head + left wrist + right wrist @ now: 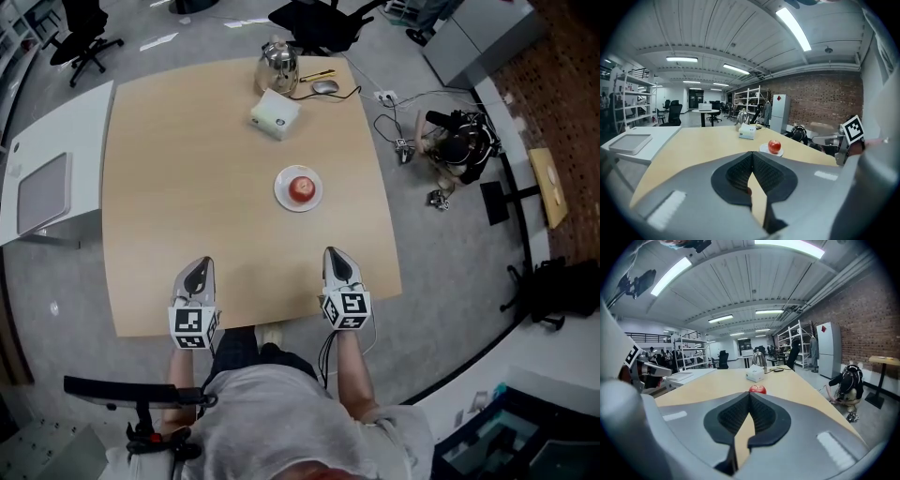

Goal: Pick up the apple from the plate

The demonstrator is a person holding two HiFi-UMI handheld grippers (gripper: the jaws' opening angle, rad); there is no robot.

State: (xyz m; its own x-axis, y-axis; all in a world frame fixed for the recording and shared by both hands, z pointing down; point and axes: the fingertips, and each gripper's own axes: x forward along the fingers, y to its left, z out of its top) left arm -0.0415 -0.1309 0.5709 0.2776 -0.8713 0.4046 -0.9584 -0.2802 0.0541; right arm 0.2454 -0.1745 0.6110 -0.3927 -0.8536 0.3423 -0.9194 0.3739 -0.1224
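Note:
A red apple (302, 187) sits on a small white plate (285, 196) near the middle of the light wooden table (187, 187). Both grippers hover over the table's near edge, well short of the plate. My left gripper (199, 269) is at the left, its tips touching with nothing between them. My right gripper (336, 254) is closer to the plate, also shut and empty. The left gripper view has the apple (774, 146) ahead to the right. In the right gripper view the apple (758, 389) lies straight ahead, just above the closed tips (749, 394).
At the far side of the table stand a white tissue box (275, 114), a metal kettle (277, 64), a mouse (325, 86) and a yellow pen. A white side table with a grey tray (42, 192) adjoins at left. Cables and bags (455, 145) lie on the floor at right.

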